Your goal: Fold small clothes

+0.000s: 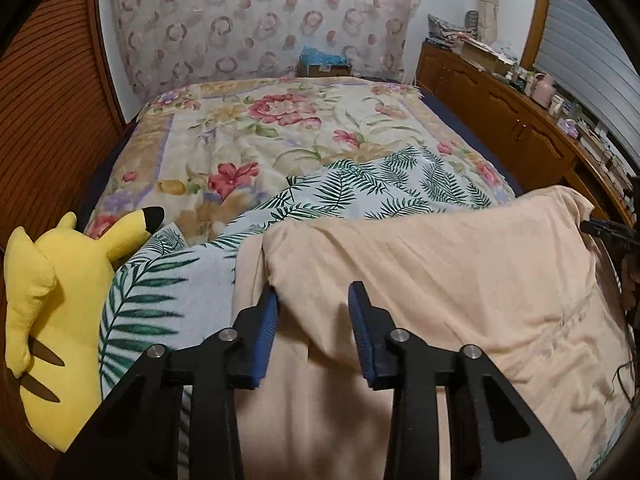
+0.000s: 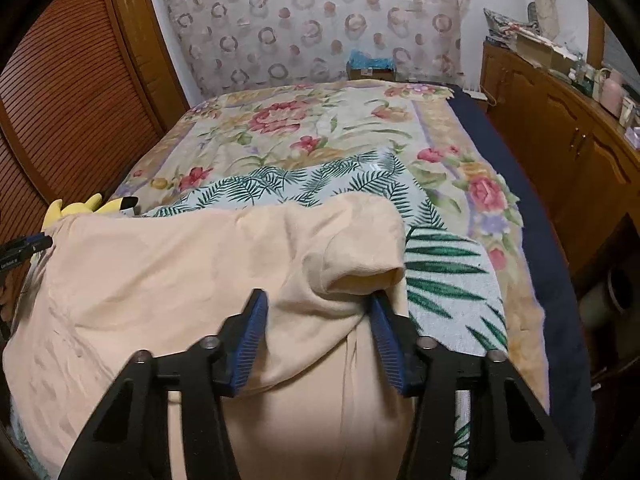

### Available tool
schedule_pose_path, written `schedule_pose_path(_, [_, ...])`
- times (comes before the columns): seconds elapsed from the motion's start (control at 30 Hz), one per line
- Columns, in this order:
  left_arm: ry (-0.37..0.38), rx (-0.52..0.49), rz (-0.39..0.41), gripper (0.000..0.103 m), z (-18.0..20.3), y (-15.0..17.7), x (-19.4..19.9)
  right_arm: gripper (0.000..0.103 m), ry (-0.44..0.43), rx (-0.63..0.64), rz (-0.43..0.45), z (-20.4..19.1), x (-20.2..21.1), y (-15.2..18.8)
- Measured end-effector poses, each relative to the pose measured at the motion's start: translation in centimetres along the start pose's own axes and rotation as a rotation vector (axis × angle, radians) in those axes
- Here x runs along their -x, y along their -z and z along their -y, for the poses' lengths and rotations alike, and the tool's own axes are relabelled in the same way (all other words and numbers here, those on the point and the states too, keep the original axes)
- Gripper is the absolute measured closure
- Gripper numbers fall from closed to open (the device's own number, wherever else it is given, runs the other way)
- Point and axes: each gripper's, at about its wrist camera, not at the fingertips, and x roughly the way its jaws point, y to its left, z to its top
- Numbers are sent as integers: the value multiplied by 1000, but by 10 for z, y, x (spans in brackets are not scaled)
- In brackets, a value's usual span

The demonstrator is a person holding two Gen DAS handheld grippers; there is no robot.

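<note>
A peach garment (image 1: pixel 440 264) lies on a leaf-print towel (image 1: pixel 168 280) at the near end of the bed; it fills the near part of the right wrist view (image 2: pixel 168 280). Its far part is folded over toward me, with a sleeve (image 2: pixel 360 268) bunched at the right. My left gripper (image 1: pixel 313 300) is open, its blue pads either side of the garment's left folded edge. My right gripper (image 2: pixel 318 300) is open around the bunched sleeve fabric. The left gripper's tip shows at the left edge of the right wrist view (image 2: pixel 28 246), and the right gripper's tip at the right edge of the left wrist view (image 1: pixel 608 230).
A yellow Pikachu plush (image 1: pixel 56 304) lies left of the towel. A floral blanket (image 1: pixel 280 132) covers the bed. A wooden cabinet (image 2: pixel 560 136) with clutter runs along the right, slatted doors (image 2: pixel 72 92) on the left, a box (image 2: pixel 370 68) at the head.
</note>
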Motion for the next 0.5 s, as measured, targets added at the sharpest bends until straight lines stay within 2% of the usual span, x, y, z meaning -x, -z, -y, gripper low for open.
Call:
schedule_pose_path(0.03, [5, -3, -2, 68, 1, -2, -2, 78, -7, 7, -3, -2, -1, 0])
schedule_pose_path(0.07, [6, -11, -3, 69, 1, -4, -5, 85, -18, 19, -7, -5, -2, 0])
schedule_pose_path(0.17, [-6, -22, -24, 71, 1, -4, -14, 85, 8, 53, -26, -9, -8, 1])
schedule_pose_path(0.33, [-5, -30, -23, 71, 0, -2, -16, 85, 2, 16, -29, 1, -7, -5])
schedule_pose_path(0.37, [-13, -42, -21, 85, 2, -2, -16, 85, 0, 20, -28, 1, -7, -5])
schedule_pose_path(0.4, [-32, -68, -13, 89, 4, -2, -17, 85, 2, 29, -27, 0, -7, -6])
schedule_pose_path(0.43, [-31, -77, -4, 95, 4, -2, -15, 97, -4, 42, -27, -2, -7, -6])
schedule_pose_path(0.5, [-21, -63, 21, 97, 3, -3, -8, 98, -43, 54, -6, -4, -3, -6])
